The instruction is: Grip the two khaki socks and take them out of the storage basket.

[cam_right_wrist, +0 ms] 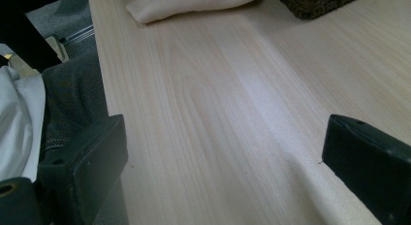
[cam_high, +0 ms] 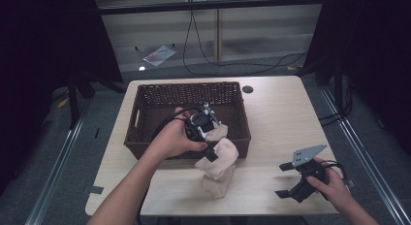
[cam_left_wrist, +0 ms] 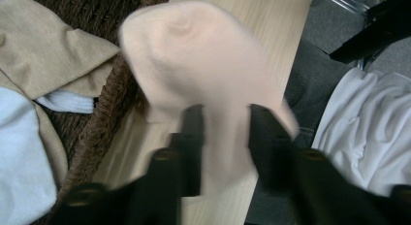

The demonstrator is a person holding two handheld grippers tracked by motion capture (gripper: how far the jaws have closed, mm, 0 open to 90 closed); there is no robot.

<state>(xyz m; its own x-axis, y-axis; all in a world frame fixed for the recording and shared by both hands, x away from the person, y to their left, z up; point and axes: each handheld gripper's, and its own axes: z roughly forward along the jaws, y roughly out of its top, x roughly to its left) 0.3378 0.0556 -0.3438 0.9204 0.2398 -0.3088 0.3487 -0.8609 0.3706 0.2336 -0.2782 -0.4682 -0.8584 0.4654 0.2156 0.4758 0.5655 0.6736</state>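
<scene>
So the left gripper point(cam_high: 209, 137) has a pale pink sock point(cam_high: 220, 159) pinched between its jaws, and the sock hangs over the basket's point(cam_high: 145, 100) near rim with its lower end folded on the table point(cam_high: 276, 118). My guess is it's being lifted out of the basket to be laid flat on the bare wood in front, which would explain the hold near one end so the rest can drape down. In the left gripper view the sock point(cam_left_wrist: 203, 74) bulges up past the jaw tips and is blurry, so it's probably moving.

Inside the basket there's more laundry: a tan cloth point(cam_left_wrist: 43, 45) at about 10 o'clock in that view and a light blue one point(cam_left_wrist: 19, 152) at 8 o'clock. The wicker rim point(cam_left_wrist: 104, 113) sits right beside the sock, so a trailing end could snag on it.

Over at 4 o'clock on the table, the right gripper point(cam_high: 293, 181) is parked low with its jaws spread wide and nothing between them, pointed toward the sock. Looks like it's waiting to help flatten or fold. From the right gripper view, the sock's end point(cam_right_wrist: 189, 2) lies at 12 o'clock, basket corner point(cam_right_wrist: 315, 2) at 1, and plain wood in between, so nothing blocks it.
</scene>
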